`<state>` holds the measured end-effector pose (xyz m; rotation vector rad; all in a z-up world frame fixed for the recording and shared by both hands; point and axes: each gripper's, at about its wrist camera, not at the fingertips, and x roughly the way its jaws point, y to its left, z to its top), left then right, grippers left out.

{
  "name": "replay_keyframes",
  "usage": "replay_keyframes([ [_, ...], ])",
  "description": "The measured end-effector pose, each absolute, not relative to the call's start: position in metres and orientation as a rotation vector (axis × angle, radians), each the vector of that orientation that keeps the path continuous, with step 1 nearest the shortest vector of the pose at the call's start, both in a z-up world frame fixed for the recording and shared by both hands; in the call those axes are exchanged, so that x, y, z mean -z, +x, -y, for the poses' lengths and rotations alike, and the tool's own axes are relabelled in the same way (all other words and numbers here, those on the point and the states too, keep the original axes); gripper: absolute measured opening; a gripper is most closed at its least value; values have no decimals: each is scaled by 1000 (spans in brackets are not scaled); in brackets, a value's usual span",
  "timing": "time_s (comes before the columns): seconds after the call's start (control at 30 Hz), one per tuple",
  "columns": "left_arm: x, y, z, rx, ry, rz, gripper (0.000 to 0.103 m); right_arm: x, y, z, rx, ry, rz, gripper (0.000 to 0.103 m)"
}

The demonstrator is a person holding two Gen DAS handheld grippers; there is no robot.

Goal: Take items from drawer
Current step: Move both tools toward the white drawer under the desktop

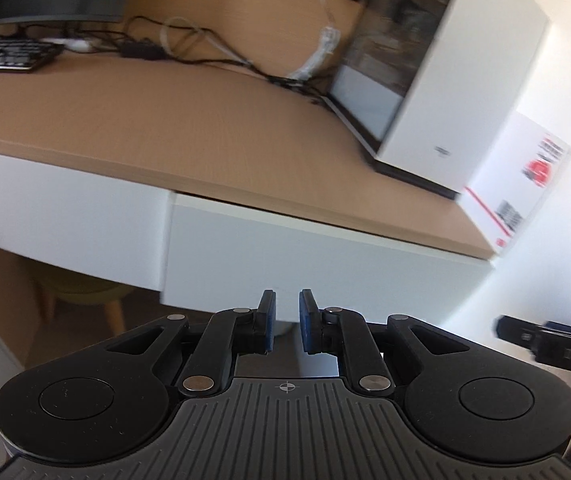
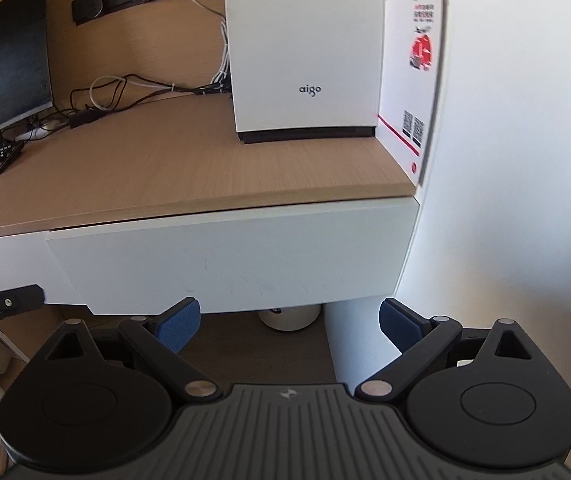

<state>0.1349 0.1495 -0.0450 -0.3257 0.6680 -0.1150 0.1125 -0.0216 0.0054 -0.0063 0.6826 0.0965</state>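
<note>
Drawer (image 2: 225, 256) contents hidden; monitor (image 2: 5, 60) cropped.

Matt wood desktop (image 2: 165, 168), smooth white drawer (image 2: 225, 256)

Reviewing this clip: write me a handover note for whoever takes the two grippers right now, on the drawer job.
Left gripper: jaws nearly closed, nothing between them, just short of the drawer front.
Right gripper: open, empty, facing the same drawer front near its lower edge.
Drawer: under the desk, below the white box; it looks shut or barely ajar, no handle visible, contents hidden.
Done: nothing taken out yet.
Left: open the drawer, probably by its lower edge, then lift the items out.
</note>
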Motion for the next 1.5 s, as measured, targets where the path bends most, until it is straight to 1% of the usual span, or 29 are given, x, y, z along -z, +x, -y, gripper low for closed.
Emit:
replay_keyframes([
  [0.23, 47, 177, -185, 18, -321, -722, 14, -4, 150, 17, -133, -41, -682, 97],
  [0.43, 44, 218, -199, -58, -329, -693, 14, 4, 178, 6, -187, -69, -704, 97],
  [0.63, 52, 251, -215, -113, -382, -725, 14, 10, 190, 8, -199, -112, -737, 97],
  [0.9, 64, 265, -215, -75, -409, -769, 14, 17, 200, 14, -189, -117, -760, 97],
  [1.07, 67, 263, -216, -66, -412, -762, 14, 19, 205, 16, -186, -111, -773, 97],
  [1.13, 68, 264, -216, -57, -427, -772, 18, 21, 207, 15, -191, -110, -780, 97],
  [1.17, 69, 264, -216, -46, -434, -781, 24, 22, 207, 14, -195, -111, -781, 97],
  [1.2, 70, 264, -216, -42, -433, -784, 25, 23, 208, 12, -200, -111, -780, 97],
  [1.33, 69, 265, -211, -19, -388, -787, 29, 22, 211, 5, -223, -113, -768, 97],
  [1.5, 69, 265, -212, 3, -378, -795, 30, 21, 218, -3, -237, -116, -750, 97],
])
